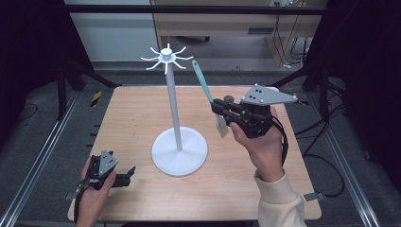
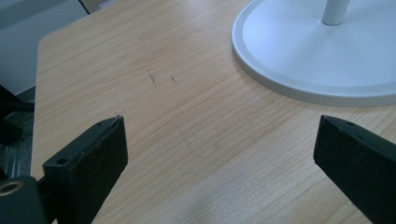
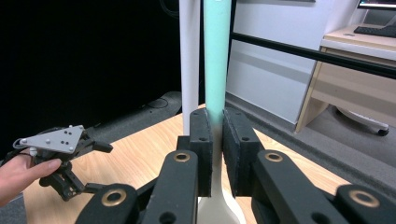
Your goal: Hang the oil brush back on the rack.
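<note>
wooden table (image 1: 142,118) | white stand (image 1: 176,118) beside spatula (image 1: 204,85) | right gripper (image 1: 218,108) jaws clamped on spatula | left gripper (image 1: 127,174) jaws apart

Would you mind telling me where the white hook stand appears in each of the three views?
High view: the white hook stand rises at table centre, round base below, hooks on top.
Left gripper view: its round base fills the upper right corner, with the pole's foot.
Right gripper view: its pole stands upright just left of the teal-handled utensil.
Shared landmark: the wooden table.
</note>
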Demonstrator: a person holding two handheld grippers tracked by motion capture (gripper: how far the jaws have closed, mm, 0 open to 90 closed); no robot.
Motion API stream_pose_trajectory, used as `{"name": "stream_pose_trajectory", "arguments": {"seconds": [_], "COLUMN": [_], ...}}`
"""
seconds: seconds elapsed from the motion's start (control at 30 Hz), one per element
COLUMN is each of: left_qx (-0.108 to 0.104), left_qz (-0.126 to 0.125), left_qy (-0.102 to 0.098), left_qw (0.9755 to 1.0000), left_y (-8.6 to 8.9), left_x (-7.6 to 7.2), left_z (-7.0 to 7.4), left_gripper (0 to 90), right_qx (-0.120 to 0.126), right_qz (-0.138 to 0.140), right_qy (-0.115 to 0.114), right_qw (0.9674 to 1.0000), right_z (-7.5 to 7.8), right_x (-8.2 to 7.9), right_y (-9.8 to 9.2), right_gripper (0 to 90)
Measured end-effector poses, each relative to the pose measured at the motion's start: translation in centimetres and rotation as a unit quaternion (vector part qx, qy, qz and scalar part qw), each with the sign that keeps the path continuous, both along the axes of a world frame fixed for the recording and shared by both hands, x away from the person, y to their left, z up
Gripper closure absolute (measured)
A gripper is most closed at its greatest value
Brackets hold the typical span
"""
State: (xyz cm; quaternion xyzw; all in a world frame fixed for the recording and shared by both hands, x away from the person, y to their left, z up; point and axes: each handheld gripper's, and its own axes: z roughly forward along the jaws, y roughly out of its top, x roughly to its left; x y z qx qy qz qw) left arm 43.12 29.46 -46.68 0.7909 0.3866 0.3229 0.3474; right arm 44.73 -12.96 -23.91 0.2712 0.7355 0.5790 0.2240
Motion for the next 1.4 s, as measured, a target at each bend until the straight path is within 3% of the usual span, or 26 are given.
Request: {"name": "stream_pose_trajectory", "arguments": {"seconds": [0.83,1.4], "left_qx": [0.002,0.002], "left_qz": [-0.003,-0.002], "left_qy": [0.003,0.002], "left_qw": [1.0,1.0], "left_y": [-0.1,-0.1], "left_x": [0.0,0.0], "left_z": [0.0,-0.1], "left_gripper": [2.5,2.6], "right_qx": [-0.012,-0.018], "right_qz": [0.013,0.019], "right_qy": [-0.003,0.003], "right_qw": [0.9998,0.9997], "right_z": [0.2,-0.1], "right_x": [-0.5,0.2], "right_y": [0.7,2.1], "right_gripper": [82.7,82.6]}}
